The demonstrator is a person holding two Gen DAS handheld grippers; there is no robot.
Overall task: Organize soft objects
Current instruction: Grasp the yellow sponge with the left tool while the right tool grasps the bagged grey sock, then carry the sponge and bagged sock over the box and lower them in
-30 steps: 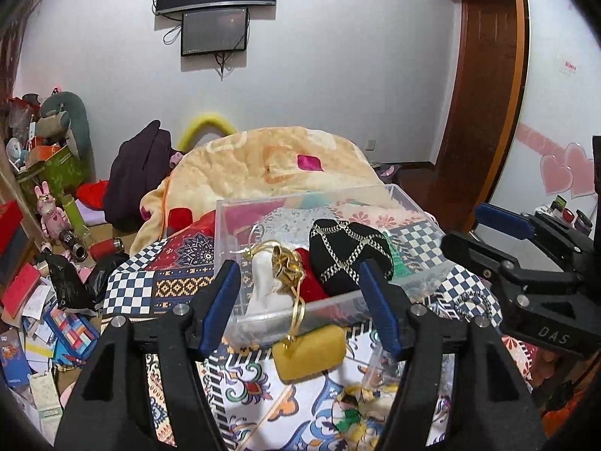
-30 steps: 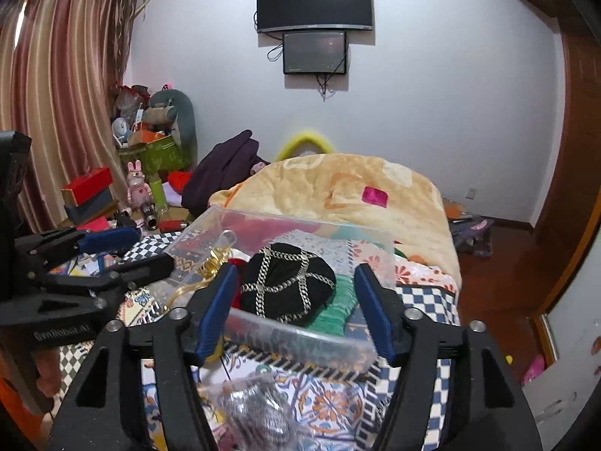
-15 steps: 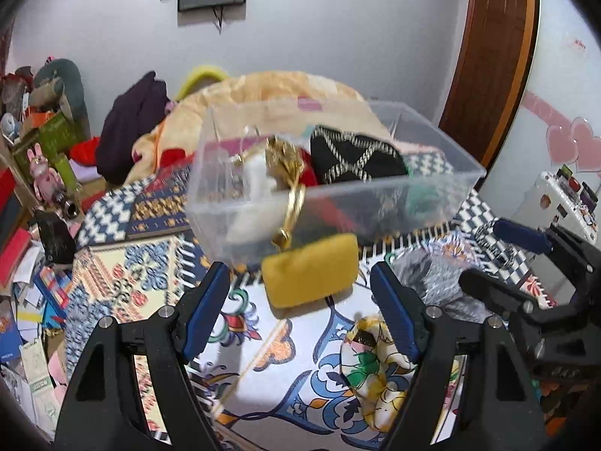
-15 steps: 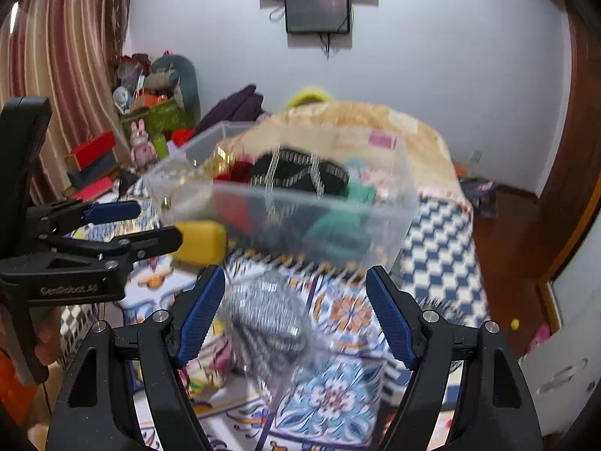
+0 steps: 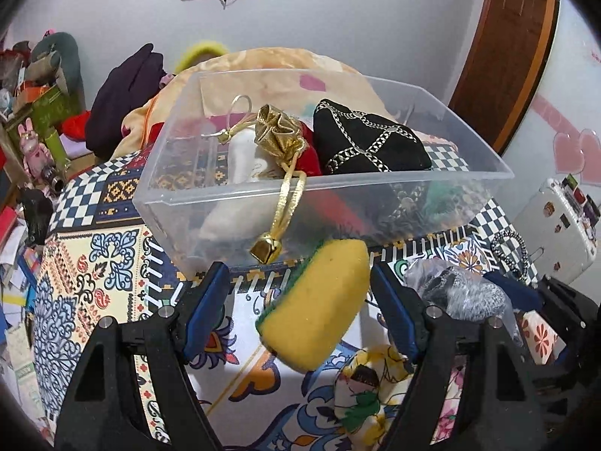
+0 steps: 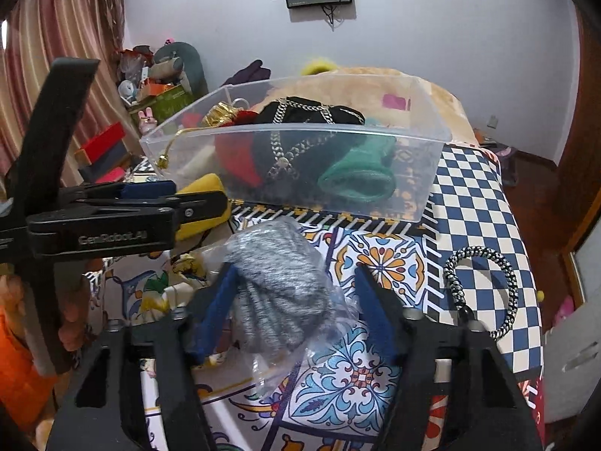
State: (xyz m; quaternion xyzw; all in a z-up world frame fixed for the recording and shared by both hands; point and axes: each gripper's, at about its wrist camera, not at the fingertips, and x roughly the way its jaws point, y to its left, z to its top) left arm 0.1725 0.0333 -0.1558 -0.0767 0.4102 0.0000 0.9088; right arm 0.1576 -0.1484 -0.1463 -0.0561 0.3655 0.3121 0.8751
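1. Sponge [image 5: 319, 300], yellow, light and squashy, lies before the clear bin [image 5: 375, 184], between the left gripper [image 5: 300, 312] jaws, spread wide; pinch its midsection.
2. Right gripper [image 6: 296, 300] jaws gape around the slippery bagged grey knit [image 6: 278, 282].

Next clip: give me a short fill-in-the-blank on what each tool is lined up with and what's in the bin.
1. Between the left tool's open fingers sits a ____ sponge.
2. The right tool straddles a grey knit item wrapped in clear ____.
3. The black chain-trimmed bag lies ____ the clear bin.

Answers: yellow; plastic; inside
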